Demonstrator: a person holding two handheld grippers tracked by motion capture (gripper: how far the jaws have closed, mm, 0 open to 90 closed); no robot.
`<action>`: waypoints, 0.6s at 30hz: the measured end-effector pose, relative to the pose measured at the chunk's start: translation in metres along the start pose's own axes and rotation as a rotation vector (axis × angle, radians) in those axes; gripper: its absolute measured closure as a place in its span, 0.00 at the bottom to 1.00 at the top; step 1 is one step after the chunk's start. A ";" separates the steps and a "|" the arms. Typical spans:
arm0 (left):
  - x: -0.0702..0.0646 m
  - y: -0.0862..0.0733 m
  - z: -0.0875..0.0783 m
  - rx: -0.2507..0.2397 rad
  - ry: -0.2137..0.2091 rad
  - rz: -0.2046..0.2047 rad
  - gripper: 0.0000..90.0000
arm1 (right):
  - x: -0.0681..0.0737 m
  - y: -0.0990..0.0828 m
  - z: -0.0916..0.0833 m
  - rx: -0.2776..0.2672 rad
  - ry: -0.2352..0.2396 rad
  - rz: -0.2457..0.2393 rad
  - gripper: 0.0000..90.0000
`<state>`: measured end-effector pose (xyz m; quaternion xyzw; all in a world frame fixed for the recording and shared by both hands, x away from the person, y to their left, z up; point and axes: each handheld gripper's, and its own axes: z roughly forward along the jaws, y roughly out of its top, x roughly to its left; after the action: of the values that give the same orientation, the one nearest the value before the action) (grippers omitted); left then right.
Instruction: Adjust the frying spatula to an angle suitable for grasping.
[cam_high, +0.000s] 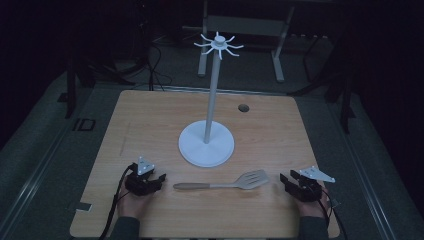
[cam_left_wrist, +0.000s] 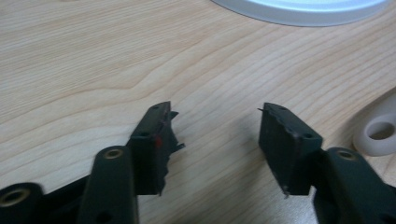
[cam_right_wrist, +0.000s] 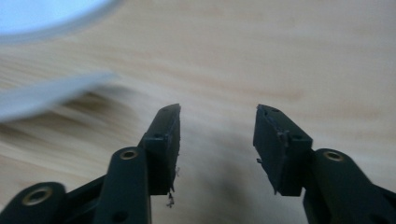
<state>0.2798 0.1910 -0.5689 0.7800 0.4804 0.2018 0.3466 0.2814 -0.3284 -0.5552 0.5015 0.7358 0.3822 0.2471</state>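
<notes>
A grey slotted spatula (cam_high: 227, 183) lies flat on the wooden table (cam_high: 150, 115) near its front edge, handle to the left. Behind it stands a white hanging rack (cam_high: 212, 95) with a round base (cam_high: 206, 145) and a crown of hooks (cam_high: 218, 45) on top. My left gripper (cam_high: 159, 179) rests on the table left of the handle, open and empty; in the left gripper view (cam_left_wrist: 215, 123) the handle's ringed end (cam_left_wrist: 379, 133) lies at the right edge. My right gripper (cam_high: 286, 179) sits right of the slotted head, open and empty (cam_right_wrist: 217, 123), with the spatula's blade (cam_right_wrist: 51, 93) blurred at left.
A small dark hole (cam_high: 243, 108) marks the table at back right. The rack's base edge (cam_left_wrist: 299, 11) shows at the top of the left gripper view. Beyond the table stand the legs of a grey frame (cam_high: 277, 55) and cables (cam_high: 155, 70) on a dark floor.
</notes>
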 end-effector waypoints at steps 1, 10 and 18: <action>0.001 0.000 -0.001 -0.008 -0.010 -0.005 0.52 | 0.002 0.003 -0.002 -0.019 0.005 -0.010 0.59; 0.000 0.001 -0.014 -0.046 -0.027 0.020 0.55 | 0.014 0.037 -0.022 -0.182 0.056 -0.085 0.73; 0.002 0.000 -0.015 -0.033 -0.022 0.018 0.55 | 0.031 0.063 -0.018 -0.156 0.099 -0.231 0.80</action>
<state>0.2708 0.1985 -0.5587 0.7806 0.4662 0.2041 0.3628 0.2909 -0.2921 -0.4926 0.3732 0.7680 0.4316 0.2909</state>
